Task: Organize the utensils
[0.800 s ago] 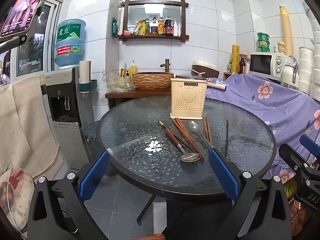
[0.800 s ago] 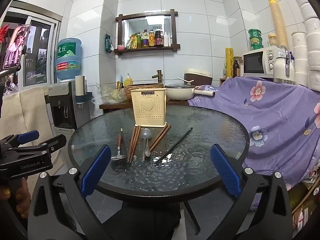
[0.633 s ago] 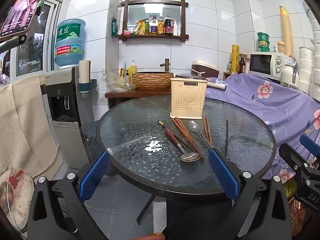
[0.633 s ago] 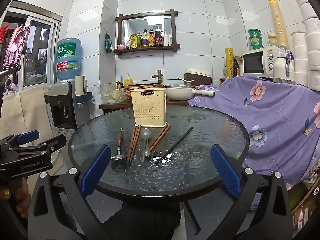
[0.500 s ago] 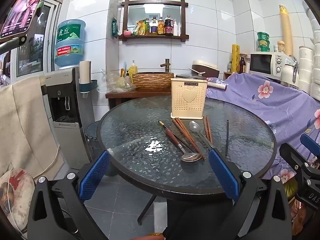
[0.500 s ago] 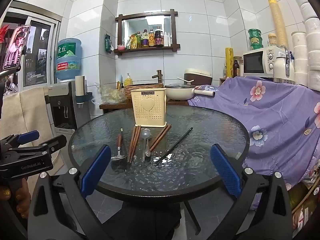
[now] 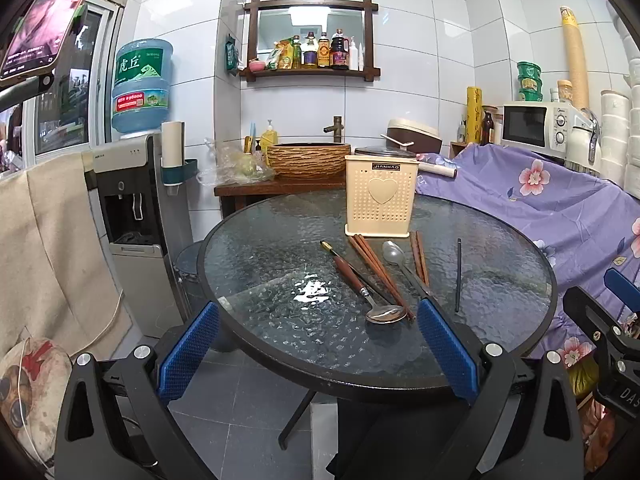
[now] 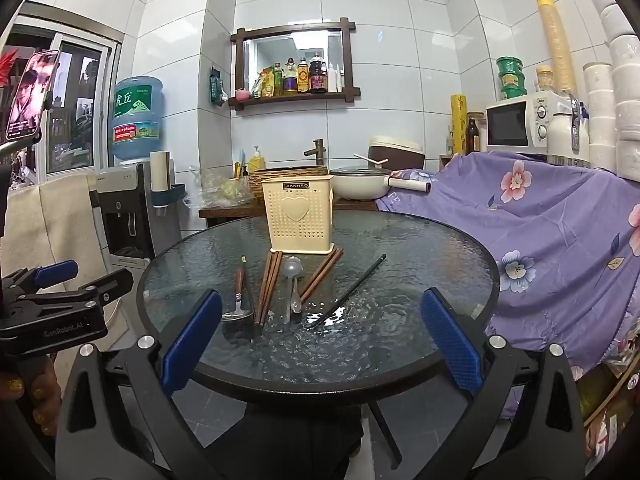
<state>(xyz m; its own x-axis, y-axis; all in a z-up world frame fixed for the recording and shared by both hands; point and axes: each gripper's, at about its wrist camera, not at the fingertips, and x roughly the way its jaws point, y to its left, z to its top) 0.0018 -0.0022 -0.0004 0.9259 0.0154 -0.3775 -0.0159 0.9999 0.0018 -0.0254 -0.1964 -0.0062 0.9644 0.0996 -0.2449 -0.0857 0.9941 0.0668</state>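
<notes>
A cream perforated utensil holder (image 7: 381,202) (image 8: 301,213) stands upright at the back of a round glass table (image 7: 280,332) (image 8: 420,236). In front of it lie a wooden-handled spoon (image 7: 362,284) (image 8: 238,294), brown chopsticks (image 7: 378,268) (image 8: 269,282), a steel spoon (image 7: 394,256) (image 8: 293,280), a second brown pair (image 7: 419,256) (image 8: 322,274) and a black chopstick (image 7: 458,274) (image 8: 350,290). My left gripper (image 7: 318,350) hangs open before the table's near edge, nothing between its blue pads. My right gripper (image 8: 320,340) is open too, back from the rim and empty.
A water dispenser (image 7: 132,216) stands left of the table. A purple flowered cloth (image 7: 560,208) covers a counter on the right, with a microwave (image 7: 536,126) on it. A wooden sideboard with a basket (image 7: 308,160) and a pot (image 8: 358,186) is behind. A hand (image 8: 24,396) holds the other gripper's handle.
</notes>
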